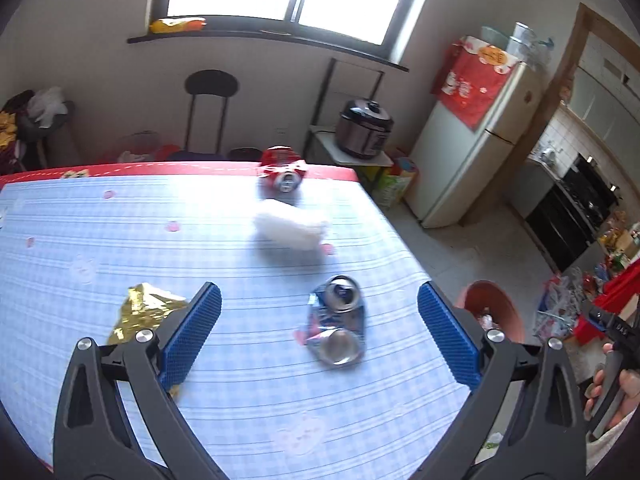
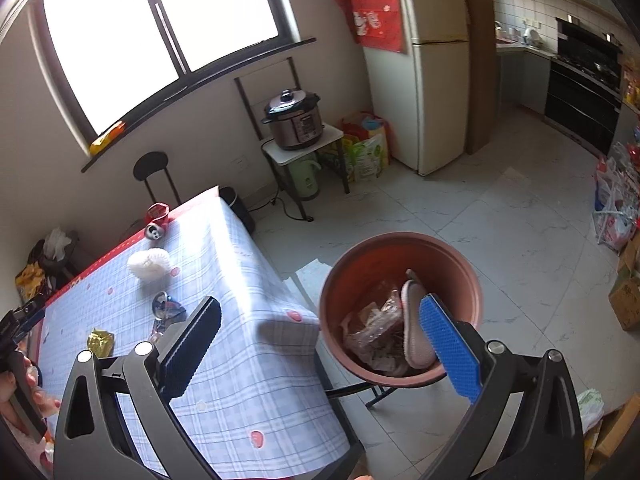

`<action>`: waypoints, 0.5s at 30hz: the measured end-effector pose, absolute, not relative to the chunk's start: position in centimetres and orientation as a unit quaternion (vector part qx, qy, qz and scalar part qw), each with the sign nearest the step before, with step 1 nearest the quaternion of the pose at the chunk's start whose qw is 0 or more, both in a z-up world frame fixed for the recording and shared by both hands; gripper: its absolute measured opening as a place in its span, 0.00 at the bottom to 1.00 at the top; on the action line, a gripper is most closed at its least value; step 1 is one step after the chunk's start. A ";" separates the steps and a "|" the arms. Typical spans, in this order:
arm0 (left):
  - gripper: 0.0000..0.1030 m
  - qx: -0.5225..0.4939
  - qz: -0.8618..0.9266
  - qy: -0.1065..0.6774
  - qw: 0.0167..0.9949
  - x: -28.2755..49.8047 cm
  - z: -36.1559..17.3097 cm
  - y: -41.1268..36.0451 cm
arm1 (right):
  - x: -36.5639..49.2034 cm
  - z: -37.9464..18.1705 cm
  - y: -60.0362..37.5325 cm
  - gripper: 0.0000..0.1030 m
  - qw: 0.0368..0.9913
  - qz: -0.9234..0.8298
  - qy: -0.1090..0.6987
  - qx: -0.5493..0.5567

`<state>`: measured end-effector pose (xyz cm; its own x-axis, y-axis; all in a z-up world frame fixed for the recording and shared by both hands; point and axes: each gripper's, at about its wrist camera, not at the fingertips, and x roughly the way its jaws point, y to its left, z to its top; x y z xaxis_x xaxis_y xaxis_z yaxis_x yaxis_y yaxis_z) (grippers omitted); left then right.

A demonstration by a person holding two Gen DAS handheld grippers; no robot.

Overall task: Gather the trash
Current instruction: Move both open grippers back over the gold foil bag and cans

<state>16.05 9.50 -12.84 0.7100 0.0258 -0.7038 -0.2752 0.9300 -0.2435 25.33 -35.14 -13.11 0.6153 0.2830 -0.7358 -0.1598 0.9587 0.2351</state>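
We have the left tool (image 1: pixel 320 332) spread as wide as it goes and holding nothing, its blue pads standing either side of the crushed silver can (image 1: pixel 338 322) on the bench (image 1: pixel 120 240). The right tool (image 2: pixel 320 344) is also wide open and empty, hanging over the bench corner and the terracotta bin (image 2: pixel 400 248), which already holds a pink shoe and some plastic wrap.

The can sits at about 1 o'clock from centre in the left view. It is folded nearly double, so both round ends face up toward us; its long axis runs from 12 to 6 o'clock. To take it well, we would come down with the pads flanking the flattened waist, closing across the short width rather than along the length, and keep low so the pads catch the metal, not the cloth.

Further out at 12 o'clock lie a white crumpled wad (image 1: pixel 290 230), probably tissue though blur hides its texture, and a red can (image 1: pixel 282 174) at the far edge. A gold wrapper (image 1: pixel 140 312) lies at 9 o'clock, just beside the left pad.
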 end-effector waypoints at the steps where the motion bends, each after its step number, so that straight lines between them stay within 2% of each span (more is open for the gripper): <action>1: 0.94 -0.175 0.098 0.369 0.907 14.7 -13.2 11.3 | 25.6 -13.2 -33.7 0.95 0.893 0.137 0.424 0.067; 9: 0.94 -0.251 0.193 0.370 0.873 5.8 -18.0 21.5 | 26.3 -15.4 -22.3 0.95 0.856 0.216 0.469 0.029; 15: 0.94 -0.243 0.179 0.418 0.857 4.9 -22.6 24.0 | 25.8 -17.5 -15.6 0.95 0.836 0.238 0.495 0.003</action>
